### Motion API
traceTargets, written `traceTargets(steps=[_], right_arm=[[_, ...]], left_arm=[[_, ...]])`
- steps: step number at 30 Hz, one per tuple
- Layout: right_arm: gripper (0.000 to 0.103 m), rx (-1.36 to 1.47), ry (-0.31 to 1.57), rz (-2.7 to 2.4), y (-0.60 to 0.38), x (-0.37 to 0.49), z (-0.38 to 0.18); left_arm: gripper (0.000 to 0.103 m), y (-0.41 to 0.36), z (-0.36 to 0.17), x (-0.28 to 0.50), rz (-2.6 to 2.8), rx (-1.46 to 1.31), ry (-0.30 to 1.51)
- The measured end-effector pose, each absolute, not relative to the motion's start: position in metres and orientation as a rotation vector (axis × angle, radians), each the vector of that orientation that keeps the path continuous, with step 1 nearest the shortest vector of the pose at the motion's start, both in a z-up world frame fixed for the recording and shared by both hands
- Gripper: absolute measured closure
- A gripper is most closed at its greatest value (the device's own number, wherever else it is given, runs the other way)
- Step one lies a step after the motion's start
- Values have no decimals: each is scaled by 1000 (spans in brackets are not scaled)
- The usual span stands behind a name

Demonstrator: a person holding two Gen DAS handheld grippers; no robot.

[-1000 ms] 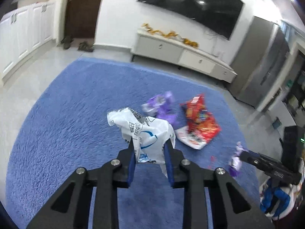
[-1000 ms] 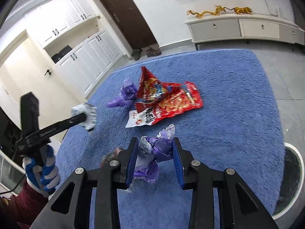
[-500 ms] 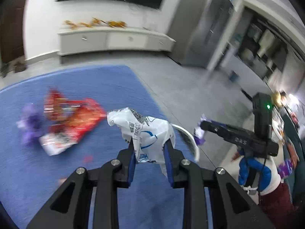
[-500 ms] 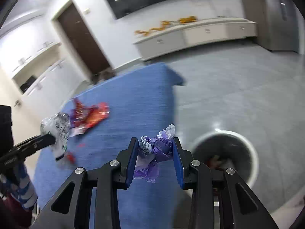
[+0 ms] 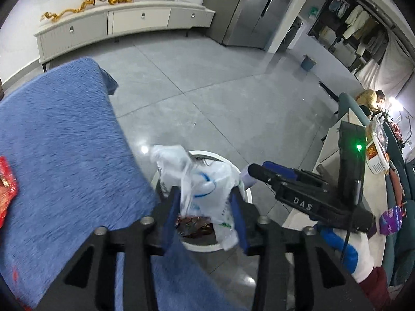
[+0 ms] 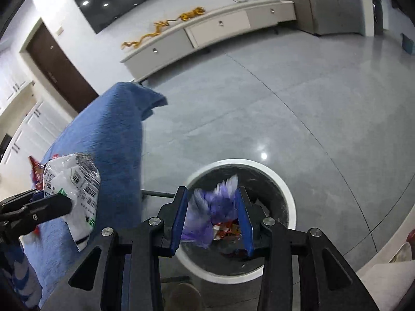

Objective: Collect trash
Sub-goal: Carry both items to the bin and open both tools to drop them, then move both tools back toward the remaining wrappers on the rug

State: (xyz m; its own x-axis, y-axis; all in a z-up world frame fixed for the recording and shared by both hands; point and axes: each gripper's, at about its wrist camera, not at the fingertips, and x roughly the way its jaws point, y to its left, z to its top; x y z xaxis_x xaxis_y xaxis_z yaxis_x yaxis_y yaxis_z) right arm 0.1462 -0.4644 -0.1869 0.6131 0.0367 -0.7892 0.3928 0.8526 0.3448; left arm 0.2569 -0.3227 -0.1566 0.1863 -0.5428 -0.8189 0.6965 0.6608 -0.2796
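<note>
Both grippers hang above the white-rimmed trash bin (image 6: 290,202), which stands on the grey tiled floor (image 6: 285,98) just beside the edge of the blue rug (image 5: 64,142).

The left gripper (image 5: 206,212) has its blue-padded jaws spread fairly wide. The white plastic bag (image 5: 199,178) sits between them, bulging up past the fingertips and trailing down below the right-hand pad. The bag is blurred, and it is hard to say whether the pads press it or it hangs loose between them. Directly beneath it lies the bin's dark interior, with red and brown wrappers (image 5: 194,226) at the bottom.

The right gripper (image 6: 211,213) is also parted wide. The crumpled purple wrapper (image 6: 207,215) lies between its pads, smeared with motion blur, its lower end sagging under the left-hand pad. It is over the open mouth of the bin, above the red and orange packets (image 6: 225,230) already inside.

In the right wrist view the left gripper shows at the left edge, with the white bag (image 6: 75,189) over the rug's border. A red snack packet (image 5: 6,184) lies on the rug at the far left of the left wrist view
</note>
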Motion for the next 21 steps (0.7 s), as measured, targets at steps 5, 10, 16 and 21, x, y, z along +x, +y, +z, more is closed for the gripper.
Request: traceTargets(steps=[5, 10, 16, 21], right_arm=[[50, 544, 912, -236, -476, 153, -201], [50, 546, 927, -247, -477, 146, -209], [50, 542, 926, -256, -477, 139, -206], [49, 524, 907, -248, -468, 138, -190]], left_arm=[[54, -337, -165, 263, -881, 153, 1099], [53, -341, -165, 263, -881, 147, 1099], [53, -309, -151, 252, -883, 118, 1044], [53, -278, -130, 244, -862, 117, 976]])
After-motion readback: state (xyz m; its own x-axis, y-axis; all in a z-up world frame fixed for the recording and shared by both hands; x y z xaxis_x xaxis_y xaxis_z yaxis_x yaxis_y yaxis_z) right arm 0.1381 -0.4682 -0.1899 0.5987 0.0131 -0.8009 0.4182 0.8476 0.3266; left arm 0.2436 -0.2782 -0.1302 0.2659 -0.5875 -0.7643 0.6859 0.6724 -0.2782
